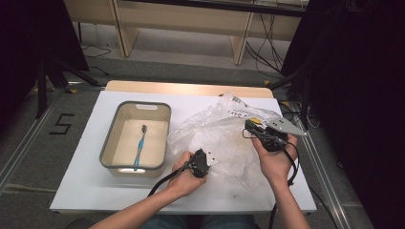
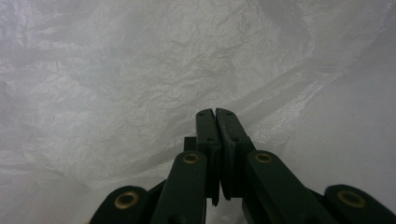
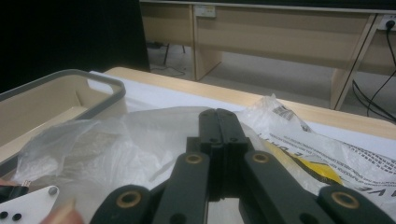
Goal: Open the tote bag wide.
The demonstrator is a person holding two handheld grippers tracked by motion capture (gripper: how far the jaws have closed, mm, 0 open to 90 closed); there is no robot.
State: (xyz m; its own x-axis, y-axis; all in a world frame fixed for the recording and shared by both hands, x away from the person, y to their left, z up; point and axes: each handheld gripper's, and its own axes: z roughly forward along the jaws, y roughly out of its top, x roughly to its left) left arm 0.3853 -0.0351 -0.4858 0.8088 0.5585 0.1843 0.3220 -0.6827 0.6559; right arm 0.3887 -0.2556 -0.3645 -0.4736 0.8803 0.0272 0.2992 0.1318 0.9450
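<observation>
A crumpled clear plastic bag (image 1: 224, 136) with printed text lies on the white table top (image 1: 86, 186), right of centre. My left gripper (image 1: 205, 157) is at the bag's near left edge, its jaws pressed together on the film (image 2: 140, 70), which creases away from the tips (image 2: 215, 112). My right gripper (image 1: 249, 127) is at the bag's right side, jaws shut, with the film (image 3: 116, 140) rising to its tips (image 3: 219, 112). A blue toothbrush (image 1: 140, 145) lies in a beige bin (image 1: 109, 138).
The grey-rimmed bin (image 3: 100, 81) stands left of the bag. A wooden strip (image 1: 186, 88) runs along the table's far edge, with desk legs and cables on the floor beyond. A floor mark reading 5 (image 1: 62, 124) lies left of the table.
</observation>
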